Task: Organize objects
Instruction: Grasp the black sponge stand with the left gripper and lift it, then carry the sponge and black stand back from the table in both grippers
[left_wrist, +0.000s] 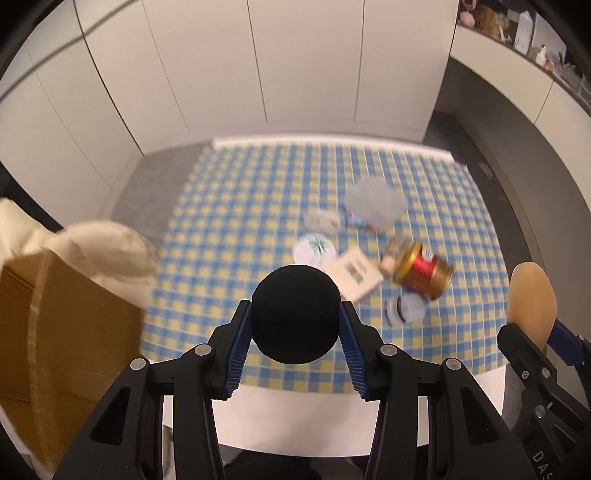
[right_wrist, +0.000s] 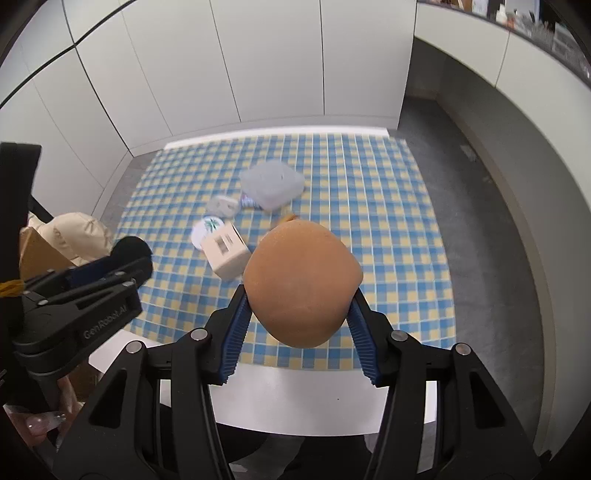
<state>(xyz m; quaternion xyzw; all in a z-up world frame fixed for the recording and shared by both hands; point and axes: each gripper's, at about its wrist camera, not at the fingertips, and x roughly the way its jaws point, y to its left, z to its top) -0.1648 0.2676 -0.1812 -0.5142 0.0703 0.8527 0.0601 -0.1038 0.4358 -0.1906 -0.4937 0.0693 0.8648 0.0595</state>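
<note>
Both grippers are loaded, so the step in hand seems to be the carrying of two picked items away from the pile. The left gripper (left_wrist: 295, 325) is closed on a black foam ball (left_wrist: 295, 314), its blue pads pressing on both sides, and the ball hangs above the near edge of the checkered tablecloth (left_wrist: 229, 206). The right gripper (right_wrist: 299, 306) clamps a tan, egg-shaped soft object (right_wrist: 301, 282) in the same way, also above the near part of the cloth. On the cloth remain several things close together: a red and gold can (left_wrist: 423, 269) lying on its side, a small white box (left_wrist: 356, 271), a round white lid with a green print (left_wrist: 314, 249) and a translucent container (left_wrist: 373, 201); these are blurred in the left view. A cardboard box (left_wrist: 62, 325) stands at the left, beside the table, with a beige fabric (left_wrist: 107, 247) behind it. The next move probably calls for bringing each item over a chosen place, perhaps that box, and opening the jaws only when the item is low enough not to roll away.
</note>
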